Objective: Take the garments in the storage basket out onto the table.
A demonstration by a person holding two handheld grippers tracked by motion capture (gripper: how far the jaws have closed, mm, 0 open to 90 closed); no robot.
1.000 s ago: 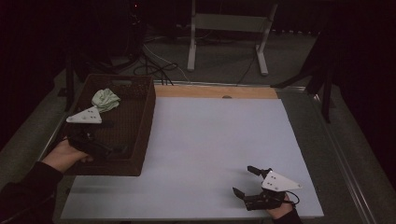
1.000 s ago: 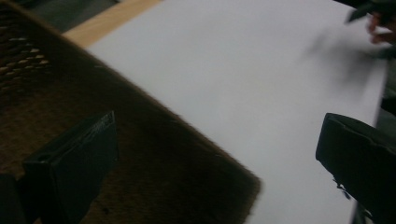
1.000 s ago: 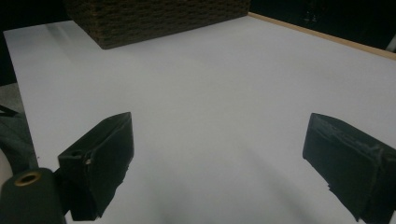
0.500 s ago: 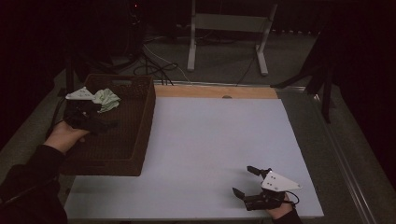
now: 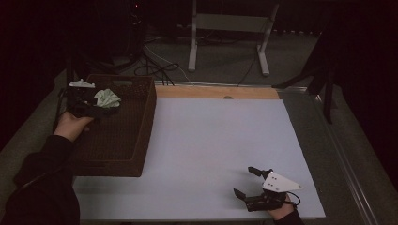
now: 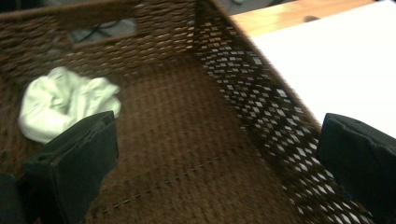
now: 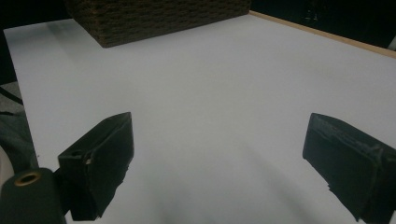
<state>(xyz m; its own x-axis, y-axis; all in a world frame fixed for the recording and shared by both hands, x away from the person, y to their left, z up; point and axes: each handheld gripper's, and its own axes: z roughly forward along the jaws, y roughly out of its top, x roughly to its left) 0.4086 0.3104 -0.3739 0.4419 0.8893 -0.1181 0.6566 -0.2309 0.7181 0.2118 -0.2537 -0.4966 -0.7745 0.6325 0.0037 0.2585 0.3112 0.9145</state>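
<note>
A brown wicker basket stands on the left side of the white table. A crumpled pale green cloth lies in its far left corner. My left gripper hangs over the basket's far left part, open and empty, with the cloth just beyond its left jaw. My right gripper rests low over the table near the front right edge, open, with nothing between its jaws.
The white tabletop spreads between the basket and the right gripper. A wooden strip runs along its far edge. Beyond it stand a metal frame and cables on the floor. The basket's side shows far off in the right gripper view.
My left gripper has moved away from me along the basket's left side, toward the far corner where the cloth lies. The right gripper has stayed put.
</note>
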